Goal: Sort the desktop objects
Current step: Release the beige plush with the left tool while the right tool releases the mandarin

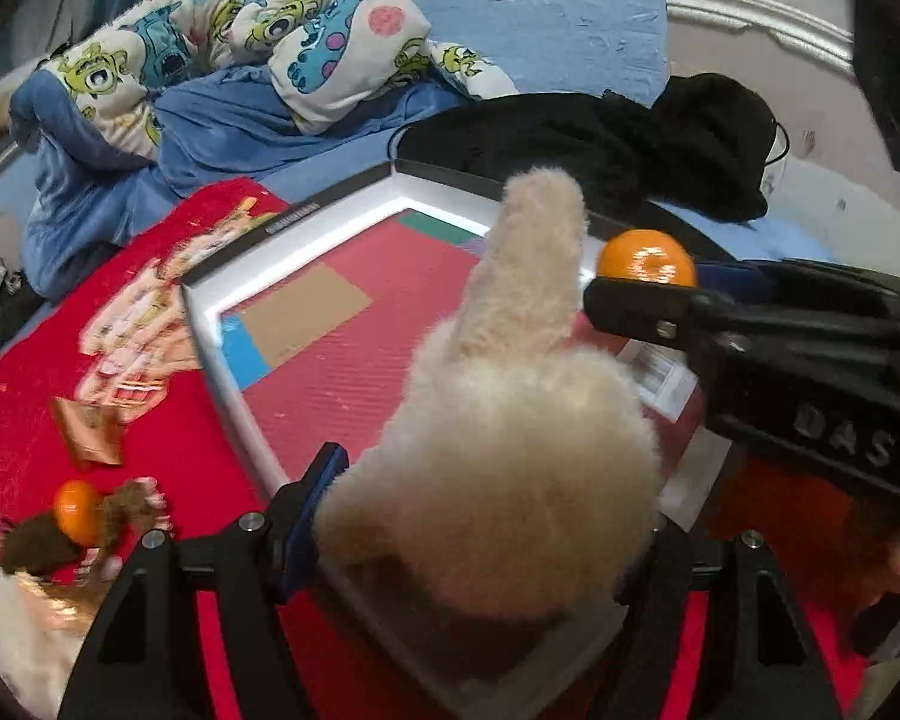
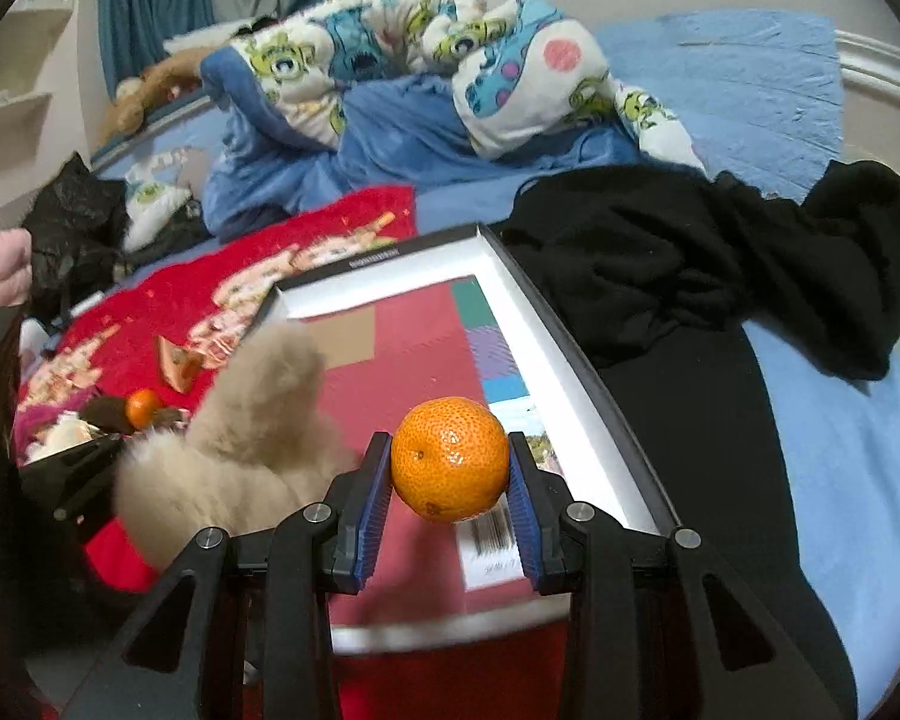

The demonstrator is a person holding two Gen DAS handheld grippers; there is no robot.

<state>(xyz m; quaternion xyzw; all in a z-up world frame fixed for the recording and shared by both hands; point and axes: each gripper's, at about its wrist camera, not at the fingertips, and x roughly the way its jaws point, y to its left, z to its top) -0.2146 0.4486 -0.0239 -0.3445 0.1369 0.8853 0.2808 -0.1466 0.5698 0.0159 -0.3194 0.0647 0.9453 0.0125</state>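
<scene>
My left gripper (image 1: 480,516) is shut on a beige plush toy (image 1: 510,420) and holds it over the near edge of a shallow box lid (image 1: 222,312) with a white rim and a red patterned floor. The plush also shows in the right wrist view (image 2: 234,444). My right gripper (image 2: 450,474) is shut on an orange tangerine (image 2: 450,459), above the box's right side (image 2: 546,360). The tangerine and right gripper show in the left wrist view (image 1: 645,258). A second tangerine (image 1: 78,510) lies on the red blanket (image 1: 150,420) left of the box.
A small brown packet (image 1: 87,432) and dark fluffy bits (image 1: 30,546) lie on the red blanket. Black clothing (image 2: 720,276) lies right of the box. A rumpled cartoon duvet (image 2: 420,72) and blue sheet lie behind. A black bag (image 2: 72,222) sits at left.
</scene>
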